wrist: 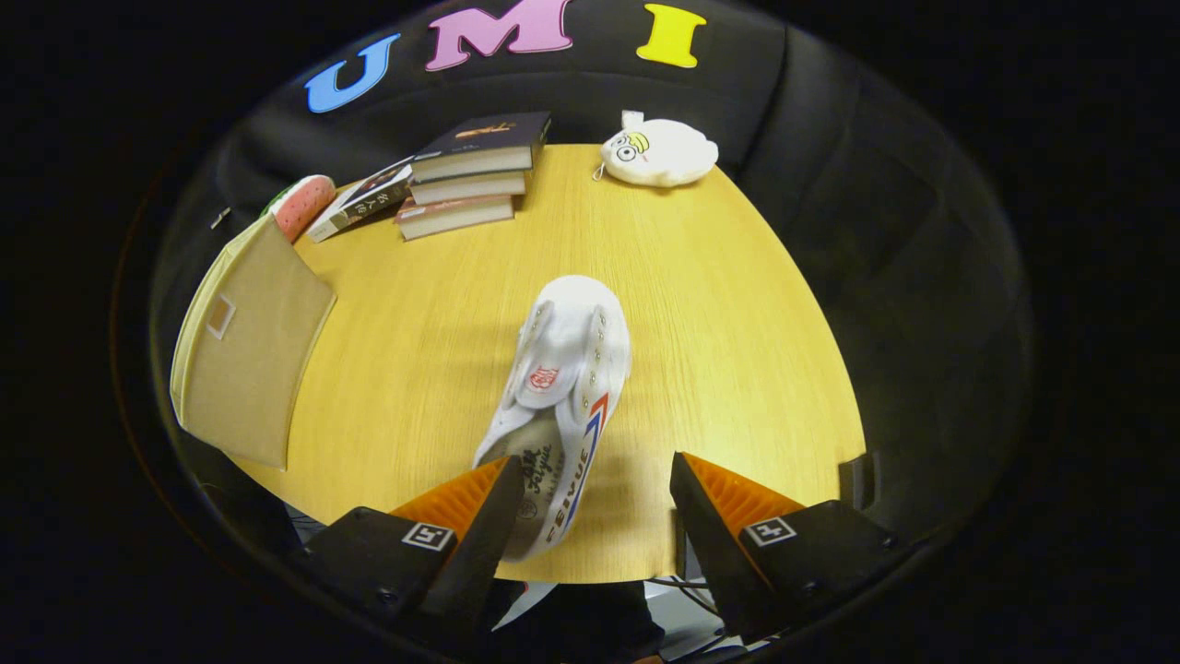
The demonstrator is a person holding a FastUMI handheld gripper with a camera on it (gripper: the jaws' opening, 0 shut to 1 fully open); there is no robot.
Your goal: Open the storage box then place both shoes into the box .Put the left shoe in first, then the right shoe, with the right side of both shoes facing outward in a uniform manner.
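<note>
wide open, the gripper (595, 498) straddles the shoe's (564, 387) heel.

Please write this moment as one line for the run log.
hand-held gripper: open, fingers on either side of white shoe heel | shoe: on wooden table, not gripped | storage box: beside shoe

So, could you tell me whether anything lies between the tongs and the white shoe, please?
Nothing visible does. The open tongs already straddle the heel of the white shoe on the wooden table; the books and plush toy sit far beyond.
</note>
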